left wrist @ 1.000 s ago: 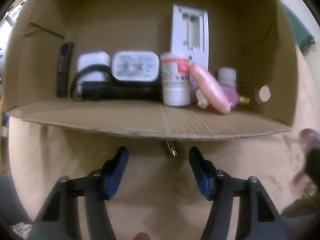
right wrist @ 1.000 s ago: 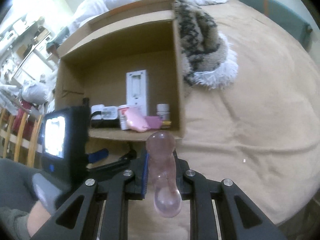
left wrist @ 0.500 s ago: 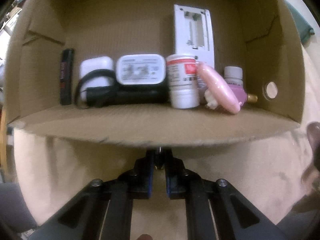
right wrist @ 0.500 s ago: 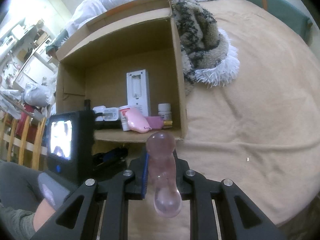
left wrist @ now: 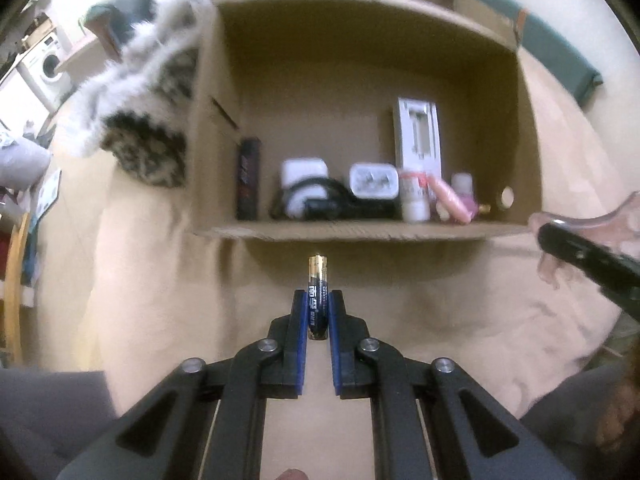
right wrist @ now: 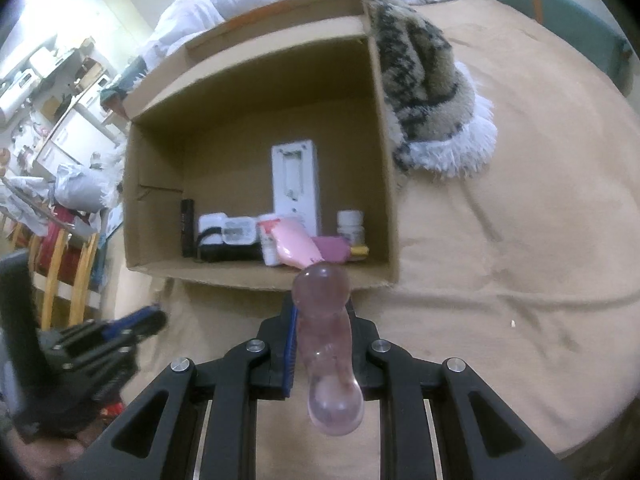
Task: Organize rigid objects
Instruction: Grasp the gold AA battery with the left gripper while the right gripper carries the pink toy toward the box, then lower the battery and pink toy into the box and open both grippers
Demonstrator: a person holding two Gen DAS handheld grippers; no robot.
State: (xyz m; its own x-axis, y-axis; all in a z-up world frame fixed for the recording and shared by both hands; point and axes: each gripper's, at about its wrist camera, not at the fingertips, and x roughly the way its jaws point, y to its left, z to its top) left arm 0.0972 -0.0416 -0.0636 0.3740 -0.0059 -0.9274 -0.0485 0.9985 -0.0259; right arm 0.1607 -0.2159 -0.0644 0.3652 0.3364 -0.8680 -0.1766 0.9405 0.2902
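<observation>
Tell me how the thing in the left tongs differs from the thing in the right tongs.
The battery in the left tongs is slim, straight and opaque, dark blue with a gold tip. The translucent pink piece in the right tongs is thicker, see-through, slightly curved and bulbous at both ends. Both stick out past the closed pads, toward the cardboard box.

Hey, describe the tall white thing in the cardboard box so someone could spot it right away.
Find the open cardboard box lying on the tan blanket. A row of small things lines its floor; behind them, the white panel leans upright against the back wall. It is the tallest, flattest piece there.
</observation>
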